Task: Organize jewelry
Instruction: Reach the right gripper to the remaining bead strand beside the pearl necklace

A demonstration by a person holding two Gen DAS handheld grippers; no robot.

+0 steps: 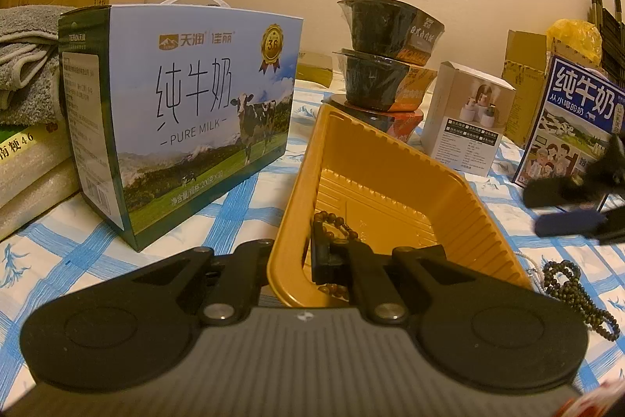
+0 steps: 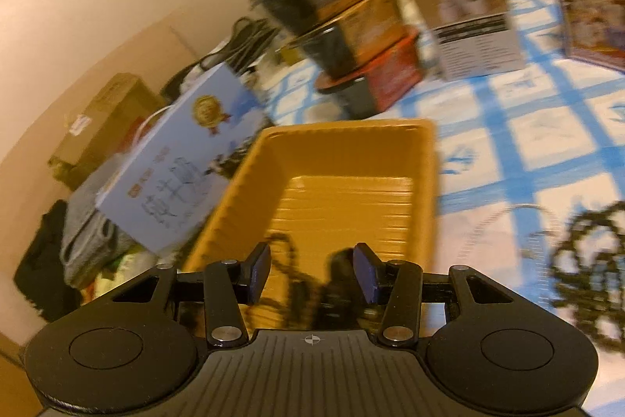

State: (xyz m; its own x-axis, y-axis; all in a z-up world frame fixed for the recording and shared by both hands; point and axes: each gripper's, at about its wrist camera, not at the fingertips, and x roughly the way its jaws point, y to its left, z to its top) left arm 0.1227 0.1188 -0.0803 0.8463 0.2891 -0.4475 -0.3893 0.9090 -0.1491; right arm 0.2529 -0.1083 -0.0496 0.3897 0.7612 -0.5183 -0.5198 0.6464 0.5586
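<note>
Beads (image 1: 578, 296) at your four o'clock are limp and slippery: pinch mid-strand with open right tongs (image 2: 312, 274) while left tongs (image 1: 300, 260) clamp the tray (image 1: 390, 159) rim.

A blue milk carton (image 1: 187, 120) with a cow picture stands on the blue-checked tabletop (image 1: 78, 245) toward its left edge. Folded grey towels (image 1: 27, 65) lie just beyond it. Stacked black noodle bowls (image 1: 383, 57) and a small white box (image 1: 465, 120) stand along the far edge.
</note>
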